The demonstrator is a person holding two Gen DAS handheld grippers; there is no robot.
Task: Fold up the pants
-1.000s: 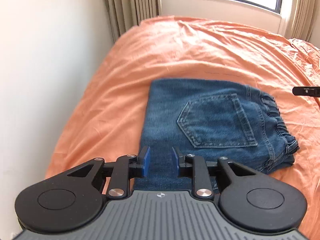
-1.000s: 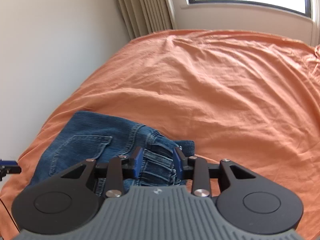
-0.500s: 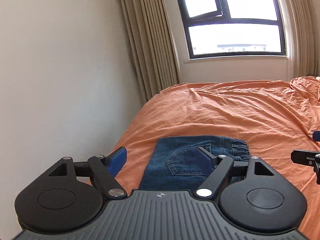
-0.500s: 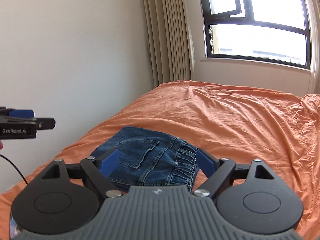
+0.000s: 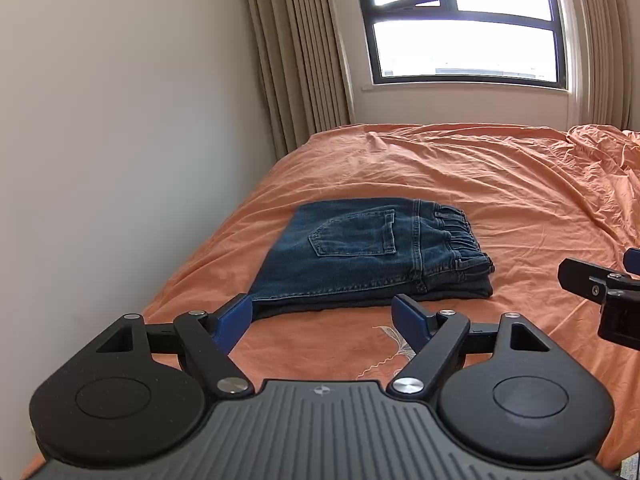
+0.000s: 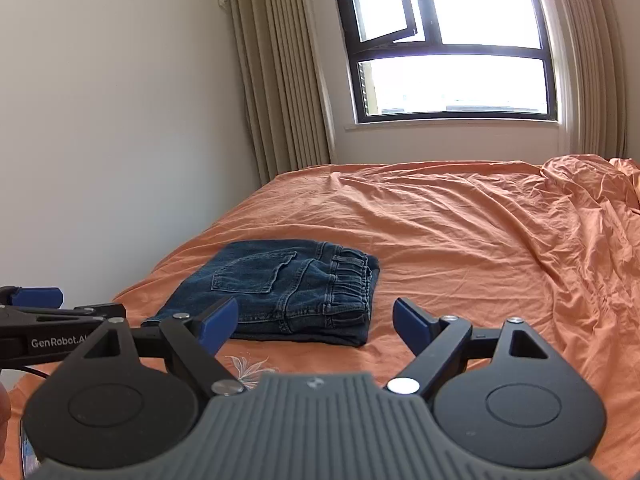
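A pair of blue denim pants [image 5: 372, 254] lies folded into a compact rectangle on the orange bed sheet [image 5: 500, 184], back pocket up and elastic waistband to the right. It also shows in the right wrist view [image 6: 288, 292]. My left gripper [image 5: 322, 316] is open and empty, held back from the pants' near edge. My right gripper [image 6: 314, 320] is open and empty, also short of the pants. The right gripper's tip shows at the right edge of the left wrist view [image 5: 600, 288], and the left gripper's tip shows at the left of the right wrist view [image 6: 36, 308].
A white wall [image 5: 120, 160] runs along the bed's left side. Beige curtains [image 5: 304, 60] and a dark-framed window [image 5: 464, 40] stand behind the bed. The sheet is bunched in wrinkles at the far right [image 6: 592, 200].
Both grippers went from narrow jaws at the pants to wide open, and pulled back and up. The folded pants lie where they were left.
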